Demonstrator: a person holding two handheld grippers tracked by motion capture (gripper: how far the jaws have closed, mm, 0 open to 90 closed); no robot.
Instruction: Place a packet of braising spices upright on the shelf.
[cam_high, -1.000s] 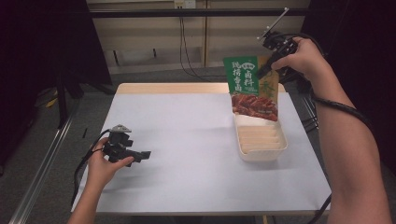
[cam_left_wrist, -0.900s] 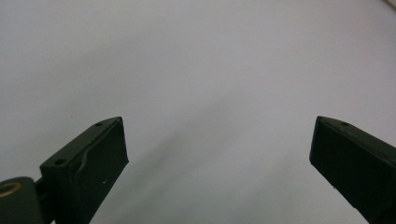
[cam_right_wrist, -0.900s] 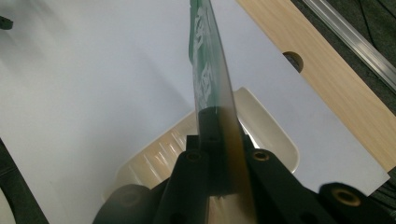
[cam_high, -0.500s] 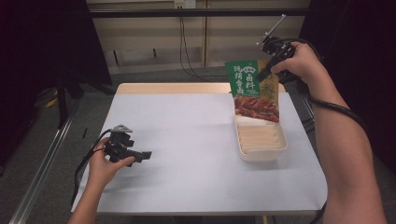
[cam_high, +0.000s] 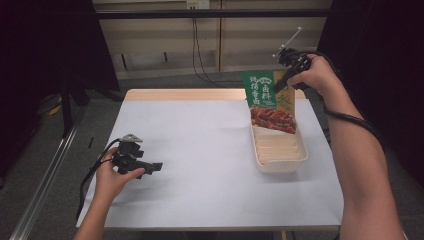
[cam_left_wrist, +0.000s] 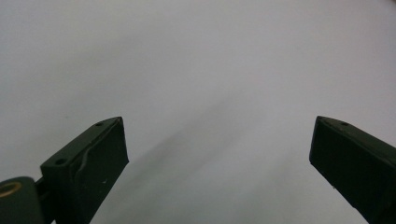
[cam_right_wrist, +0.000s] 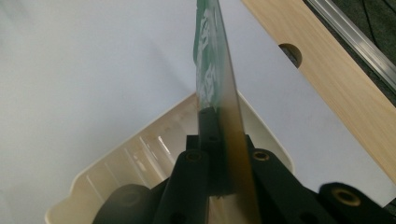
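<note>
Two grippers, one packet, one tray are counted. The right gripper (cam_high: 281, 82) is pinched on the top edge of a flat green printed food packet (cam_high: 269, 102), held upright over the far end of a cream ribbed plastic tray (cam_high: 280, 165). The left gripper (cam_left_wrist: 217, 154) is spread, nothing between, low over the smooth white table (cam_high: 200, 135), well apart.

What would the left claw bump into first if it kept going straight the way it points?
Probably just the table. The left claw is open, and past its two jaws lies only bare pale tabletop. From above, it aims toward the cream tray, but that sits well off.
</note>
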